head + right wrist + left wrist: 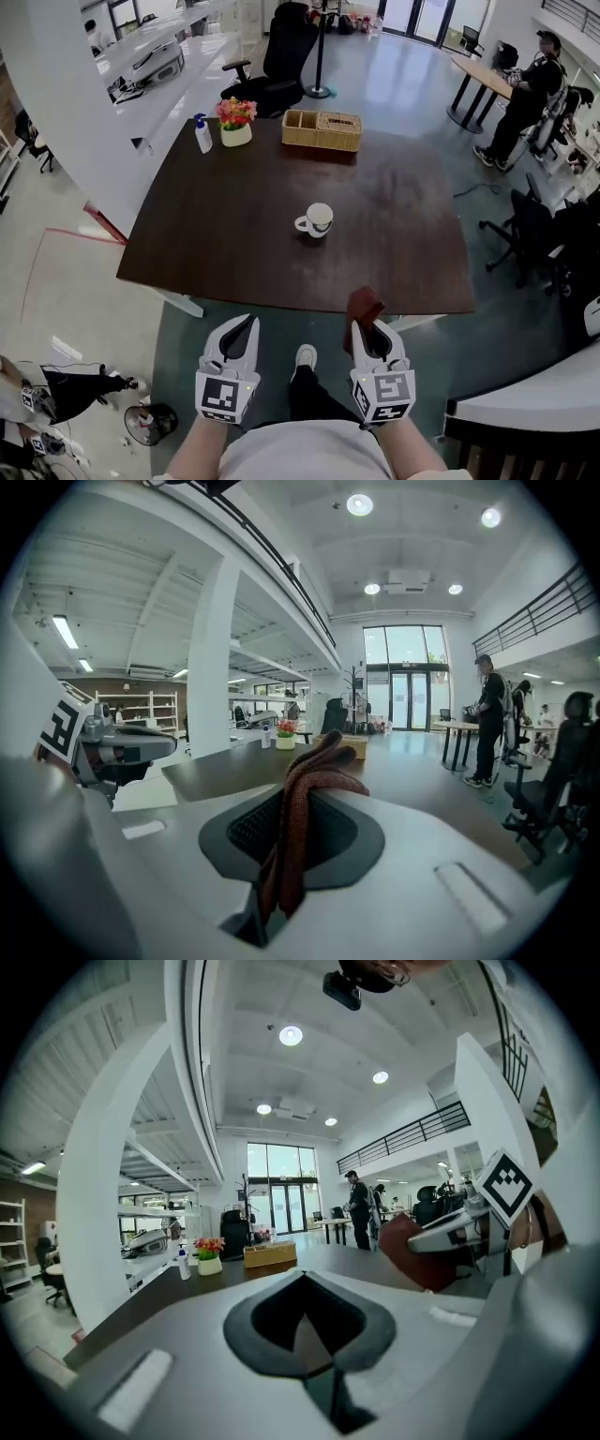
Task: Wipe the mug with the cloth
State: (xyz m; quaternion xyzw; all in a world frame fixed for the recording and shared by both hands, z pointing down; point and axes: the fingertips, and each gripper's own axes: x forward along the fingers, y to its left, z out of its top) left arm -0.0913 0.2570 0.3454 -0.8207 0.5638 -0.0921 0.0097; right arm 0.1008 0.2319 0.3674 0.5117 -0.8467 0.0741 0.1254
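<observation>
Dark table (216, 234) is carrying the white mug (317, 221) unwiped at twelve o'clock from both grippers, while the right gripper (368, 330) is clenching the red cloth (364, 306) and the left gripper (300, 1277) is hanging closed, empty.

1. My cloth (365, 305) is a rusty red-brown.
2. The mug (316, 221) is white, with what may be a dark band under its rim.
3. The table (234, 234) is dark brown.
4. My left gripper (240, 328) and right gripper (370, 330) are white, with marker cubes patterned in black-and-white squares.
5. The basket (322, 130) is tan wicker, and the flowers (235, 111) are pink and orange.
</observation>
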